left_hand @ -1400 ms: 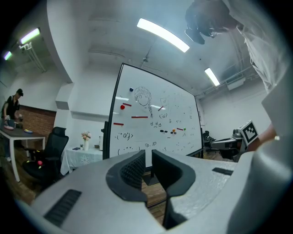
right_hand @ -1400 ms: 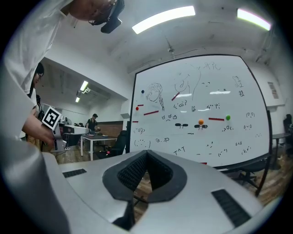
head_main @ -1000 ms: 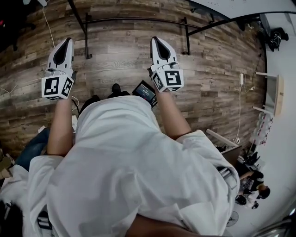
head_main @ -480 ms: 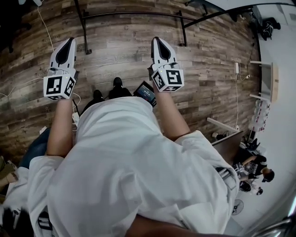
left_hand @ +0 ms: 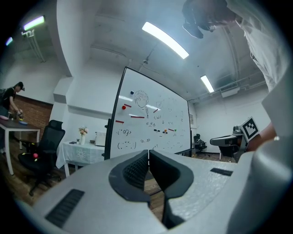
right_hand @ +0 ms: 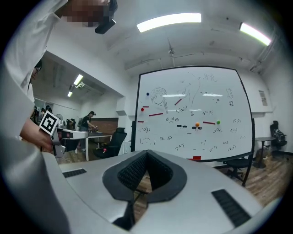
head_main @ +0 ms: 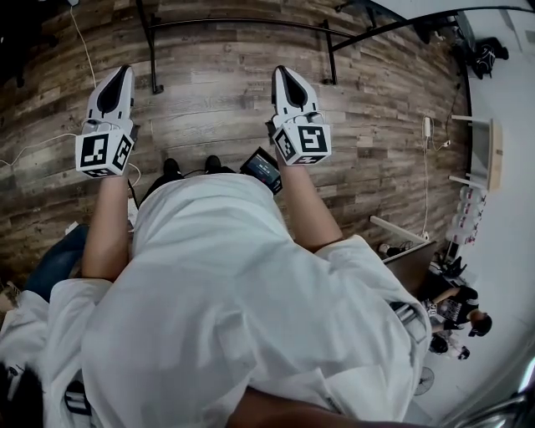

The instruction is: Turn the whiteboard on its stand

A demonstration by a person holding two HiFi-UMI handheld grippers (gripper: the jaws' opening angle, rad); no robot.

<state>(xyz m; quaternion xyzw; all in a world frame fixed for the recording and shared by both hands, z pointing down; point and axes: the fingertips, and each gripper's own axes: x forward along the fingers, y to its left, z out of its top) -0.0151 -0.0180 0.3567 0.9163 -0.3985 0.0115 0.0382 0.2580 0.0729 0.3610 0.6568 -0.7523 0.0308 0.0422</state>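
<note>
The whiteboard [right_hand: 192, 119], covered in marker drawings and coloured magnets, stands upright in its black frame ahead of both grippers and some way off. In the left gripper view the whiteboard [left_hand: 151, 123] shows at an angle. From above, the stand's black floor bars [head_main: 242, 25] lie beyond the fingertips. My left gripper [head_main: 122, 73] and right gripper [head_main: 281, 72] are held out side by side over the wooden floor, apart from the stand. The left gripper [left_hand: 148, 152] is shut on nothing, and so is the right gripper [right_hand: 146, 152].
A black office chair [left_hand: 43, 151] and a cloth-covered table [left_hand: 82, 153] stand left of the board. A person works at a far desk [right_hand: 89, 121]. Another chair [right_hand: 238, 167] sits at the board's right. A cable [head_main: 50, 142] trails on the floor at the left.
The person has taken a small step; both feet now show below the grippers. The stand's floor bars have slid slightly toward the top of the head view. Both grippers stay shut.
</note>
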